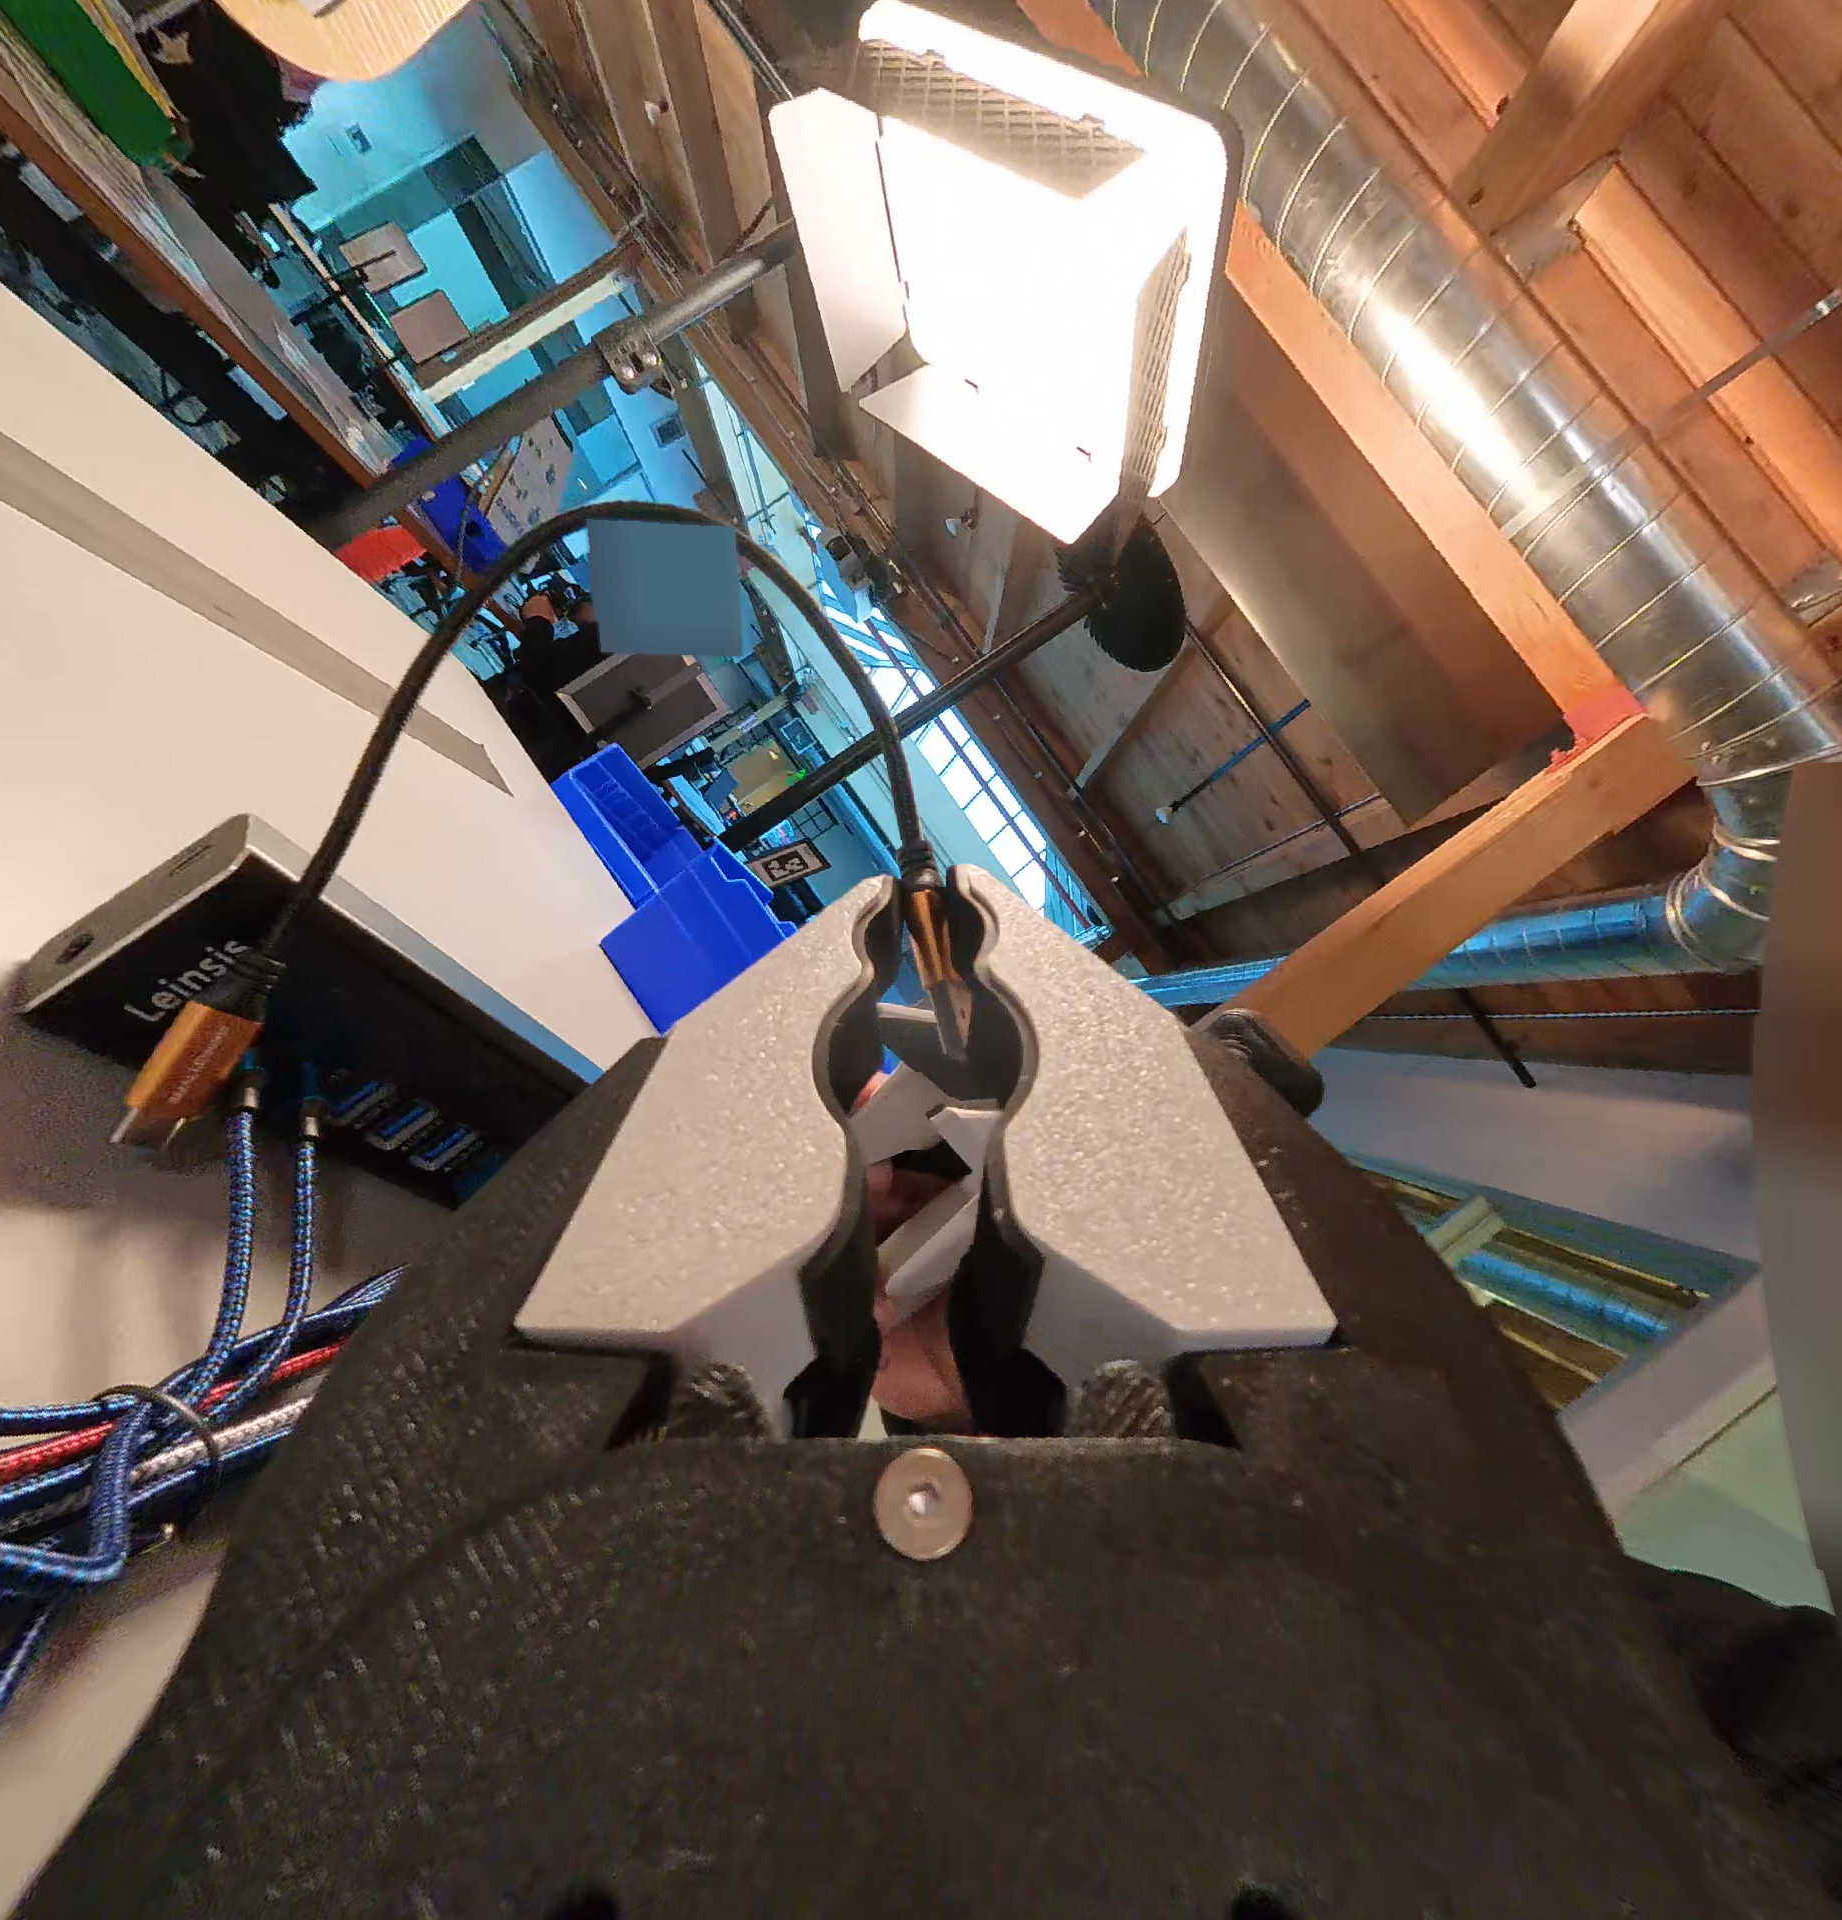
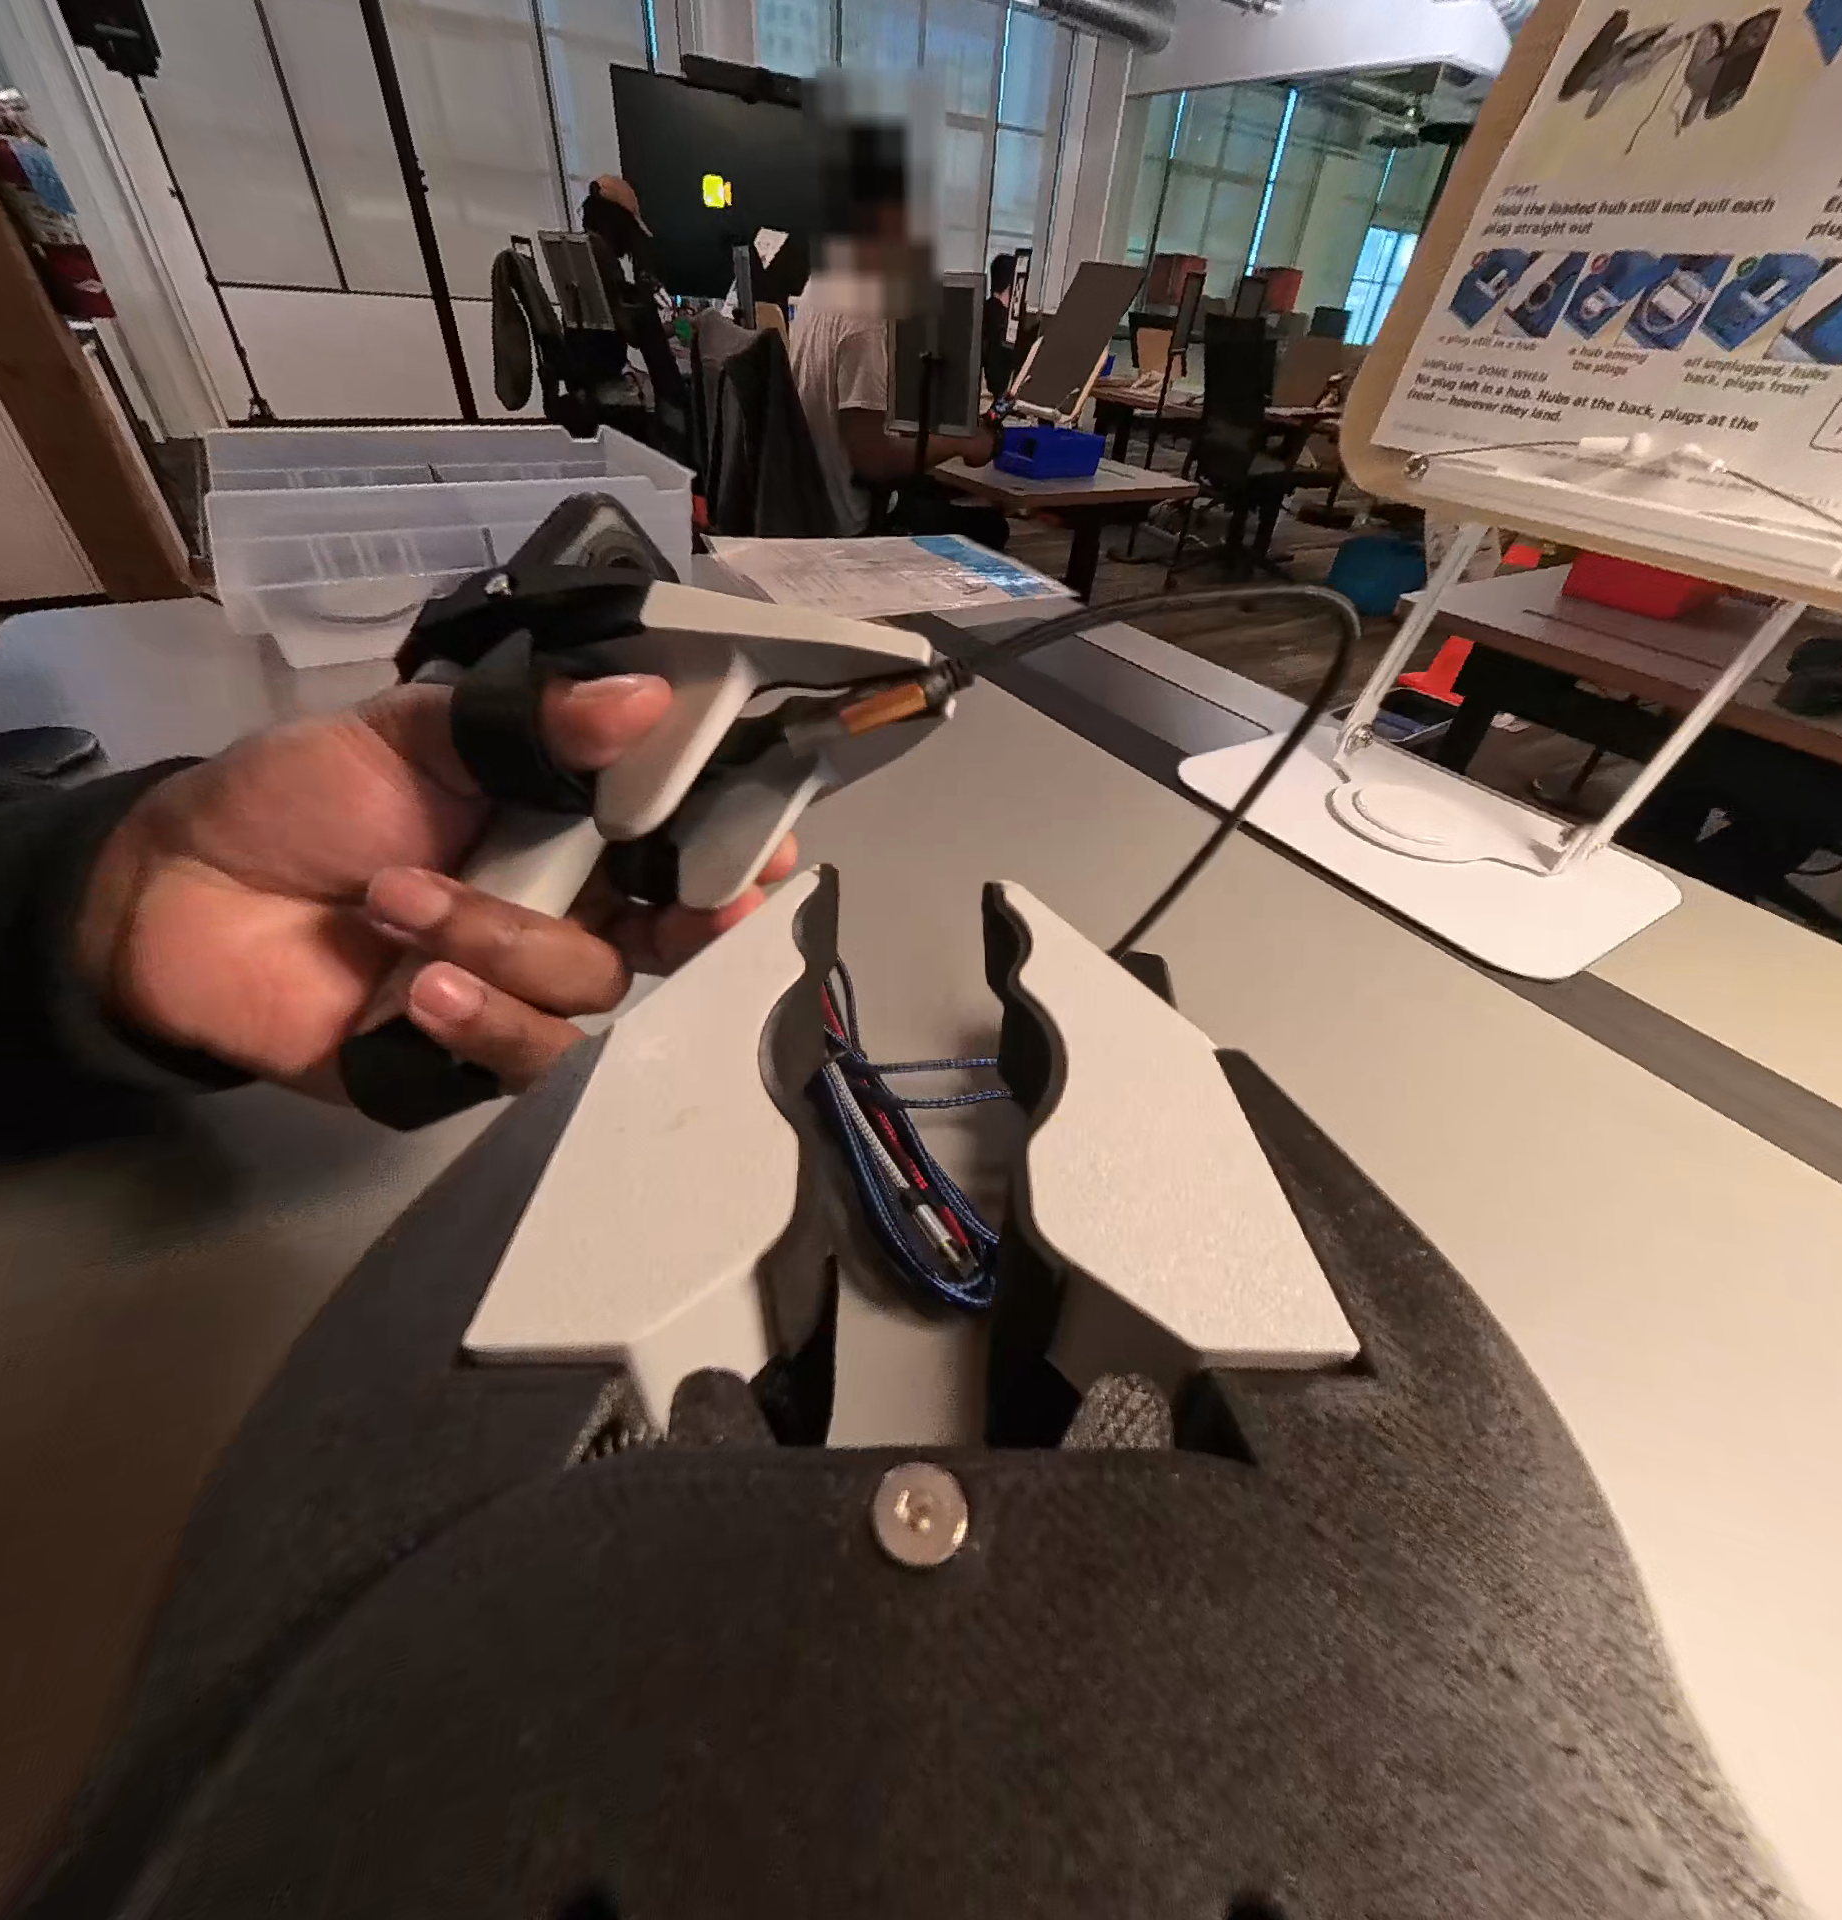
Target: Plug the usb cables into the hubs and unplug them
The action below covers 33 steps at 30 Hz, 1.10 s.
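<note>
Left wrist view: left gripper (image 1: pixel 925 914) pinched tight on orange plug (image 1: pixel 938 956) of black cable (image 1: pixel 626 520), raised off the table and tilted toward the ceiling. Cable arcing over to a second orange plug (image 1: pixel 184 1049) lying loose at 9 o'clock, against dark hub (image 1: pixel 200 935) on white table (image 1: pixel 117 727). Blue braided cables (image 1: pixel 262 1174) seated in hub ports.

Right wrist view: right gripper (image 2: pixel 912 904) spread wide, holding nothing, above cable bundle (image 2: pixel 896 1143). Instruction stand (image 2: pixel 1623 260) at 1 o'clock.
</note>
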Each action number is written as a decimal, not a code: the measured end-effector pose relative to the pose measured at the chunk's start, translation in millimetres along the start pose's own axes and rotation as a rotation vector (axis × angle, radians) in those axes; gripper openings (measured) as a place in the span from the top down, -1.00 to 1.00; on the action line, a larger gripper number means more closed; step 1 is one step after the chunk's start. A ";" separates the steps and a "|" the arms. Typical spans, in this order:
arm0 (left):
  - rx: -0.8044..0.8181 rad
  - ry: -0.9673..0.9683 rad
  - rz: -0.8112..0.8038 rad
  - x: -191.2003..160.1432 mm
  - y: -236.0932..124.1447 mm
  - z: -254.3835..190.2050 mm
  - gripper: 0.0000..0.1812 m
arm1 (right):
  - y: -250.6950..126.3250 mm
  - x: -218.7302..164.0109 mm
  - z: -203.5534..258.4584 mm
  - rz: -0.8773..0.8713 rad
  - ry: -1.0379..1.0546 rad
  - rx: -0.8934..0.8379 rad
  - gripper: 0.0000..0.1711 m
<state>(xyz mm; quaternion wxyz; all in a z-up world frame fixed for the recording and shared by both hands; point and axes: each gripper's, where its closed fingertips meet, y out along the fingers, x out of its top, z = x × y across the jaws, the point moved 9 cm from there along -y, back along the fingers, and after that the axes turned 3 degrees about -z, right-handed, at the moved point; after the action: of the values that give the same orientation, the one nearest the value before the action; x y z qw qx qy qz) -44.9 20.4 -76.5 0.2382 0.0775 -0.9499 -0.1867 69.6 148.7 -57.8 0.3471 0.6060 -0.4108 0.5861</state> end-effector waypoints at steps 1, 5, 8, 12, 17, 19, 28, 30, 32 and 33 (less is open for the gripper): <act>0.005 0.008 -0.001 -2.5 0.6 0.3 0.89 | 2.1 -1.0 3.0 -0.002 -0.007 -0.001 0.67; 0.011 0.012 -0.012 -9.3 1.2 2.2 0.89 | 10.4 -4.4 12.9 0.000 -0.032 -0.001 0.61; 0.022 0.045 -0.012 -12.7 1.3 1.5 0.89 | 15.8 -4.8 14.1 0.000 -0.014 -0.036 0.58; 0.025 0.047 -0.012 -16.7 1.9 -0.3 0.88 | 18.9 -2.9 16.2 -0.024 -0.032 -0.084 0.53; 0.052 0.101 -0.023 -20.5 1.2 -0.9 0.89 | 19.6 -3.9 21.3 -0.052 -0.208 -0.173 0.52; 0.063 0.116 -0.019 -22.9 1.4 0.0 0.89 | 20.7 -5.6 24.9 -0.056 -0.264 -0.183 0.52; 0.001 0.033 0.029 -25.8 3.1 2.4 0.88 | 18.4 -9.2 25.5 -0.043 -0.426 -0.195 0.62; -0.012 0.055 0.052 -25.8 3.6 0.6 0.88 | 15.4 -8.5 26.0 -0.045 -0.482 -0.190 0.63; -0.023 0.075 0.064 -26.3 3.7 -0.9 0.88 | 11.9 -8.2 26.6 -0.050 -0.516 -0.175 0.66; -0.030 0.080 0.067 -26.3 3.6 -1.3 0.88 | 9.9 -8.0 27.4 -0.056 -0.528 -0.161 0.71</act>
<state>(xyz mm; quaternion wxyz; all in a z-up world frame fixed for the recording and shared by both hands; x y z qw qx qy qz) -21.5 29.5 -85.1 0.2833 0.0493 -0.9388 -0.1896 72.4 120.5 -68.3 0.2911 0.7193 -0.5153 0.3638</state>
